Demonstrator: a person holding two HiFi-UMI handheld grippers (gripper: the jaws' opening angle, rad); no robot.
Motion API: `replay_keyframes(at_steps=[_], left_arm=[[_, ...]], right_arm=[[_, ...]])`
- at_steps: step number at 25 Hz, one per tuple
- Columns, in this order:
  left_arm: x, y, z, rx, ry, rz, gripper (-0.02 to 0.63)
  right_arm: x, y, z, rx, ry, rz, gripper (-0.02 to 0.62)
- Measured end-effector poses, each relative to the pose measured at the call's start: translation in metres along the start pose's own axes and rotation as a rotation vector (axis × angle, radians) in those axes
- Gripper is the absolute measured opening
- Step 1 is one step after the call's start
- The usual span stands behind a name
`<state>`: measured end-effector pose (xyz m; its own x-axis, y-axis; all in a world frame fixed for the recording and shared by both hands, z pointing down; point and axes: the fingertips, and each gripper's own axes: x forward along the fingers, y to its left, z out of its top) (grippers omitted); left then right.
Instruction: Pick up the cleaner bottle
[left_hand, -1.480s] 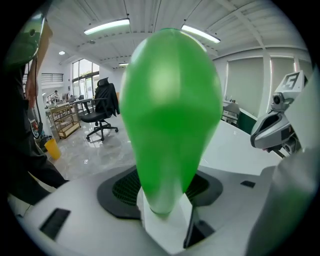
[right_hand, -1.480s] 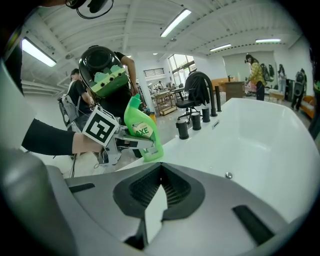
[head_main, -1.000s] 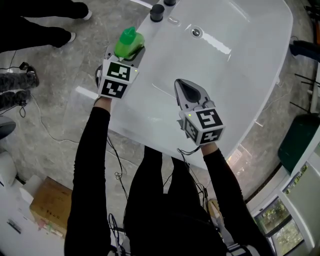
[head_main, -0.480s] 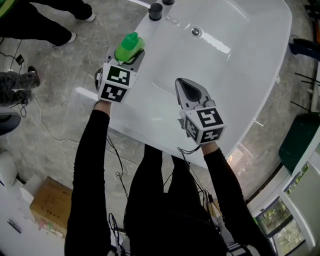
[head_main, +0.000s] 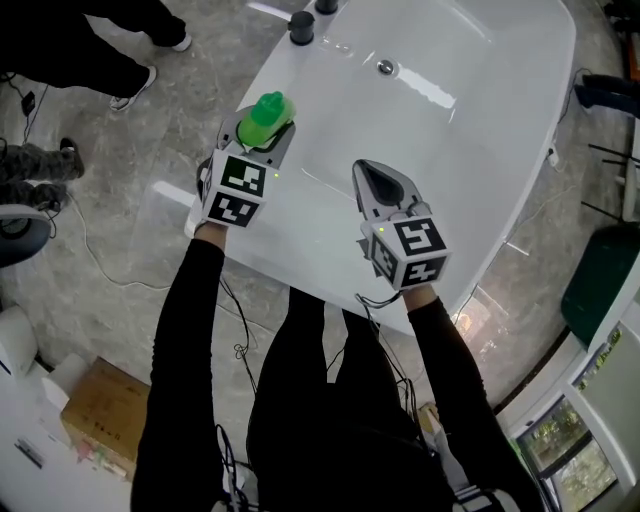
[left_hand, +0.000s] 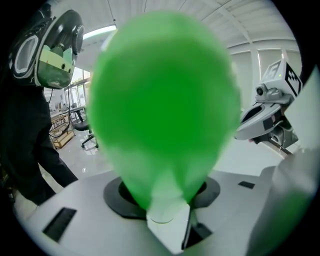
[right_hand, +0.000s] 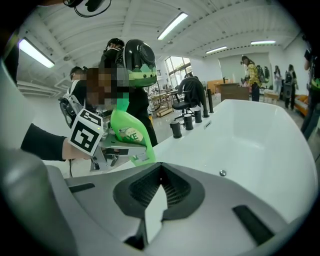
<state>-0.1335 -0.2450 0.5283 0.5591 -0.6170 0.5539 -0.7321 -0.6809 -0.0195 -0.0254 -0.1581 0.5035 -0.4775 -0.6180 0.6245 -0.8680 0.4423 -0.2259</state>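
Head view: my left gripper (head_main: 262, 138) pinches the green plastic cleaner bottle (head_main: 266, 108) at the left rim of the glossy white bathtub (head_main: 480, 130); my right gripper (head_main: 373, 182) hangs over the tub.
Left gripper view: blurred green fills the space between my jaws.
Right gripper view: jaws pressed together, empty; only here do I see the bottle's label.

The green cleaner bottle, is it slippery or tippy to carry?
Probably slippery: the cleaner bottle is smooth, glossy plastic. Likely stiff: no dent shows where the left gripper clamps it. Tall and narrow, it may tip when set down.
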Motion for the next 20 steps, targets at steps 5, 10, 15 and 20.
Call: replay_keyframes(at_steps=[5, 10, 15, 20], left_arm=[[-0.001, -0.028, 0.003, 0.003, -0.003, -0.025, 0.193], [-0.002, -0.059, 0.007, 0.007, 0.001, -0.051, 0.193], [-0.004, -0.093, 0.009, 0.014, 0.006, -0.077, 0.193], [-0.005, -0.126, 0.016, 0.021, 0.0, -0.099, 0.193]], right_arm=[[-0.015, -0.01, -0.006, 0.011, -0.007, -0.019, 0.002], [-0.034, -0.023, -0.014, 0.02, -0.014, -0.037, 0.002], [-0.058, -0.034, -0.024, 0.027, -0.021, -0.052, 0.002], [-0.082, -0.047, -0.035, 0.03, -0.028, -0.071, 0.001]])
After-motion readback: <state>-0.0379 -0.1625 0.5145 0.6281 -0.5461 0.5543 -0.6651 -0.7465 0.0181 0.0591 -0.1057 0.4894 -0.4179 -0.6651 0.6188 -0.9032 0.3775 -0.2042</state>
